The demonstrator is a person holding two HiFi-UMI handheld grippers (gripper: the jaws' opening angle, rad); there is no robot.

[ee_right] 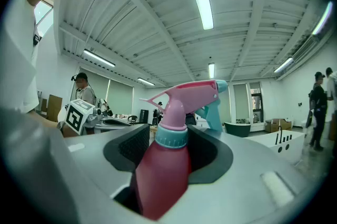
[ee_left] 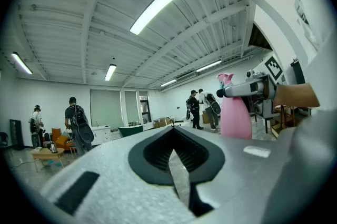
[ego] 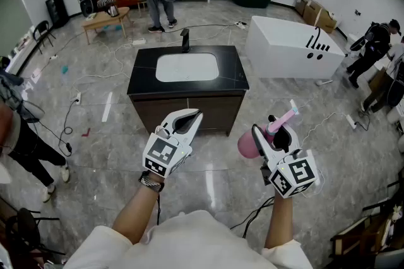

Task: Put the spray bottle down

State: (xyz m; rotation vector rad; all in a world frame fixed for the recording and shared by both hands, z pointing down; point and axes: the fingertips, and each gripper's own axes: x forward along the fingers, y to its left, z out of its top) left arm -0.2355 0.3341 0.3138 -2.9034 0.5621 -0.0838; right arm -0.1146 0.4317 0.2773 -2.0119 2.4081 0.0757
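My right gripper [ego: 269, 133] is shut on a pink spray bottle [ego: 248, 144], held in the air at the right of the head view. The bottle stands upright between the jaws in the right gripper view, its body [ee_right: 160, 170] pinched by the black pads and its pink and teal trigger head above them. My left gripper [ego: 192, 117] hovers to the left of it, shut, with nothing between its fingers [ee_left: 158, 152]. From the left gripper view the spray bottle [ee_left: 235, 115] appears off to the right.
A dark vanity cabinet with a black countertop [ego: 142, 74] and a white sink basin stands just ahead. A white bathtub [ego: 287, 47] is at the right rear. Cables [ego: 69, 116] trail over the tiled floor. Several people stand around the room.
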